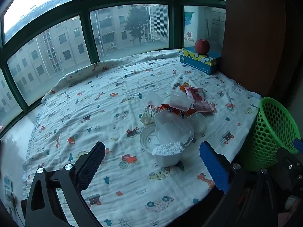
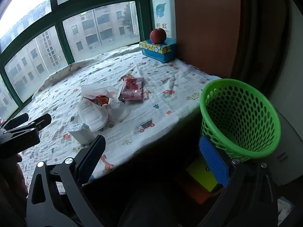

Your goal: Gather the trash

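Left gripper (image 1: 152, 167): jaws spread wide, nothing between the pads, no contact with any item; it is angled downward over the near part of the surface (image 1: 79, 102), which is covered by a white quilted cloth printed with small cartoon vehicles and animals. Its 2 fingers, 1 black (image 1: 90, 167) and 1 with a blue pad (image 1: 215, 167), frame a white foam cup (image 1: 168, 156) standing just ahead of them. Right gripper (image 2: 152, 164): jaws likewise spread wide and empty, angled downward at the near edge of the surface, with its blue-padded finger (image 2: 214, 162) just in front of the green perforated plastic basket (image 2: 240, 119). The basket stands off the right edge of the surface, tilted, and appears empty. The trash lies clustered near the middle of the surface: behind the foam cup, clear plastic containers (image 1: 173, 130) stacked on a round clear lid, an orange snack wrapper (image 1: 178, 110), a pink-red foil packet (image 2: 132, 89), and crumpled white tissue (image 2: 94, 89). The items touch or overlap one another. At the far right corner, well apart from the trash, a red apple (image 1: 202, 46) sits on a blue tissue box with yellow and white spots (image 1: 198, 59). The left gripper's black frame (image 2: 20, 132) shows at the left edge of the right wrist view.
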### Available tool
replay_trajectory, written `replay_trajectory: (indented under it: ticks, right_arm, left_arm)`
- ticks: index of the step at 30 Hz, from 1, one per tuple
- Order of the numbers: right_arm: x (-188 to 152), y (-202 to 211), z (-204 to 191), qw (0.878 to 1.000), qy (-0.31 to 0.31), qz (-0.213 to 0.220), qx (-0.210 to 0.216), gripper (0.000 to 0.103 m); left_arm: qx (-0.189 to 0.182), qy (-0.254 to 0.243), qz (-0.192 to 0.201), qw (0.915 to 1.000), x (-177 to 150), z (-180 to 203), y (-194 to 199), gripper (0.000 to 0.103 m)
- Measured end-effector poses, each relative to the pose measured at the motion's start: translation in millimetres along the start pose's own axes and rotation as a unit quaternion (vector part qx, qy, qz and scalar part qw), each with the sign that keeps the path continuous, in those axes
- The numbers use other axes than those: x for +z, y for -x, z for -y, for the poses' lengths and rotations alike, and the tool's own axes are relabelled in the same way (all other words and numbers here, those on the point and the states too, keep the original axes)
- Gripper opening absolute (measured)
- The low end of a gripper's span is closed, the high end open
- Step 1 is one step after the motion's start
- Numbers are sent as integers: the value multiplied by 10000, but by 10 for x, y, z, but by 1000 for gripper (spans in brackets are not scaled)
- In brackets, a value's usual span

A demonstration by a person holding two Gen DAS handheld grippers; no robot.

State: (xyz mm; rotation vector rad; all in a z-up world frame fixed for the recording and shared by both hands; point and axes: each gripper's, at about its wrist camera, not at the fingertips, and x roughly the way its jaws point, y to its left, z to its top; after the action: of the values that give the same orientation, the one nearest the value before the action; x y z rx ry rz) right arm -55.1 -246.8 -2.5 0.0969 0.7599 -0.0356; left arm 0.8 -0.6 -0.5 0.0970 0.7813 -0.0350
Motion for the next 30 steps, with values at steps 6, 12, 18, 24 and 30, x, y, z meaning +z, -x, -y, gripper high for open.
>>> replay_trajectory:
  ticks: [6,12,18,24,30]
  right_arm:
    - [3,-2,-4,10000,-5,-17,10,98]
    - [3,12,5,10000,-1,-15,13,98]
    - [15,8,-2,10000,1,-24,12,98]
    - [9,11,-5,10000,0,-26,10,98]
    - [15,10,-3,10000,-6,-19,-2,98]
  left_arm:
    - [-24,46,26,10000,6,-3,-6,97]
    - [-25,30,78,10000,-21,13,31,97]
    - [-67,40,52,10000,-23,6,13,97]
    - [-57,20,55,10000,-34,22,26,97]
    - [-81,27,60,9999,-38,18,32,97]
